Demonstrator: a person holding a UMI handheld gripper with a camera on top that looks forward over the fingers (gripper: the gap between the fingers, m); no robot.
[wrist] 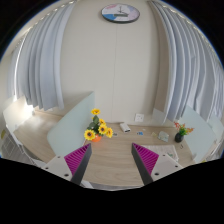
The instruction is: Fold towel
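No towel is in view. My gripper (111, 160) is open and empty, held above a wooden table (112, 165). Its two fingers with magenta pads (78, 158) stand wide apart, with only bare tabletop between them. The table surface stretches ahead of the fingers toward the far wall.
A vase of yellow sunflowers (98, 128) stands just beyond the left finger. Frosted glass dividers (70, 120) stand on the left and right of the table. A small plant (181, 131) and small items (128, 127) sit farther back. Curtains and a wall clock (119, 13) are behind.
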